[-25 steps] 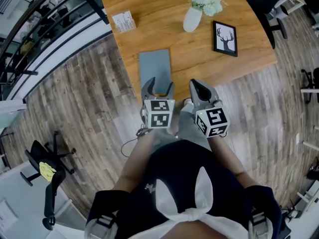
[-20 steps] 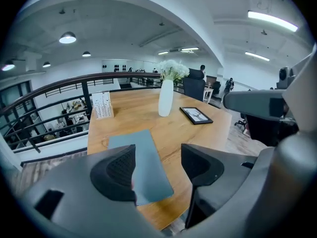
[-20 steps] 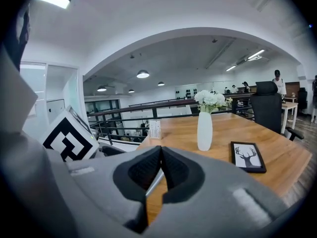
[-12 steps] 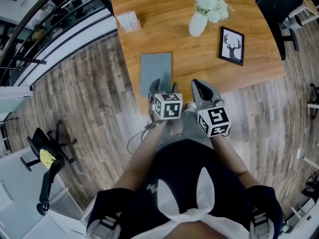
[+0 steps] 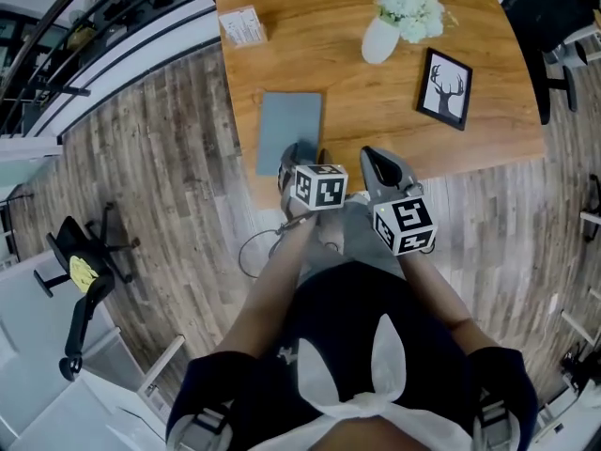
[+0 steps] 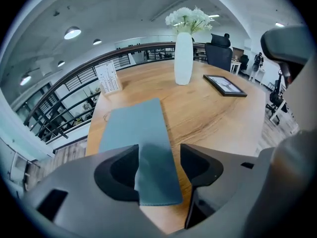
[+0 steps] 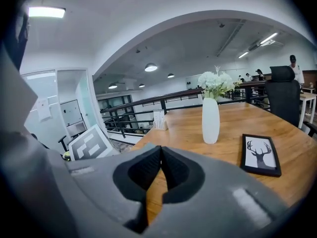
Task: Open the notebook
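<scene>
Left gripper view: I see the notebook [image 6: 133,128] closed, flat on the bench [image 6: 213,113] near its front edge.
Left tongs [image 6: 159,162]: apart, the notebook's near end showing between them.
Right tongs [image 7: 161,157]: pressed together, empty.
Beyond: vase [image 6: 183,58], framed picture [image 6: 225,85].

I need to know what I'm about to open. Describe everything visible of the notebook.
The notebook is a thin, plain grey-blue rectangle with a smooth matt cover; no print or clasp shows. It is closed and lies flat on the wooden table, near its near left corner, long side running away from the person. Nothing rests on it. Its near end shows between the open jaws of the left gripper; whether they touch it cannot be told.
</scene>
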`<state>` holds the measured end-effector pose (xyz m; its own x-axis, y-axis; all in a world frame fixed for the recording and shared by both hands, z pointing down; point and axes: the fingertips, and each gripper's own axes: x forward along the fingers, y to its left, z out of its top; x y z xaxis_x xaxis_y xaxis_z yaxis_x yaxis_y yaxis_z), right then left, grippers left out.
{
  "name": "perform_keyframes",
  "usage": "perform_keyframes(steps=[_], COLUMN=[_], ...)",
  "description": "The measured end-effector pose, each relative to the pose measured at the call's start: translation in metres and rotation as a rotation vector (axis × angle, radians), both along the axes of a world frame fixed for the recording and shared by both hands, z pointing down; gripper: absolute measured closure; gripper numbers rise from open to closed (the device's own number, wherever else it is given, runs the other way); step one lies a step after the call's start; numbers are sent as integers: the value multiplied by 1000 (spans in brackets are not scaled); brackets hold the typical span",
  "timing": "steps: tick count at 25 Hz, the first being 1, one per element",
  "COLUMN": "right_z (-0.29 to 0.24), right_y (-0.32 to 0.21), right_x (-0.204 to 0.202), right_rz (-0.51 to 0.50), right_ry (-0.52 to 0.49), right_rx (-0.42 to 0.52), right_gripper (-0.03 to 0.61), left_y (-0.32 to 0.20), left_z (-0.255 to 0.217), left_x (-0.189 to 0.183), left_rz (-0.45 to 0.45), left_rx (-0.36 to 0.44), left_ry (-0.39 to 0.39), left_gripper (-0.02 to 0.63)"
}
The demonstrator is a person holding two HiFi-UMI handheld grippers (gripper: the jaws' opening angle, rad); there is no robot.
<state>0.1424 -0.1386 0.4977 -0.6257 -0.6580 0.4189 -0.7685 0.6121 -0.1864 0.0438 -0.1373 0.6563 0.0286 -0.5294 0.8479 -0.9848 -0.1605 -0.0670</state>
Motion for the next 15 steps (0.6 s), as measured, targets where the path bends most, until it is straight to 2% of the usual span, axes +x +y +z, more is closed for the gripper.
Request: perform_keyframes(steps=[5,12,15], right_z=[10,13,13], right_y=[-8,-16,-19], right_x=[2,0,0], right_rz=[-50,-104,-119], right_ry=[-2,-15,-24], right_rx=[-22,-27,-27], right_gripper=[580,580,580], left_y=[-1,0,0], left_z=[14,25,25], left_x=[-3,-3,-2], left_rz=[-15,-36,-42], left_rx=[-58,-82,-92], left_ry=[-41,-88,-79], left_gripper=[397,411,420])
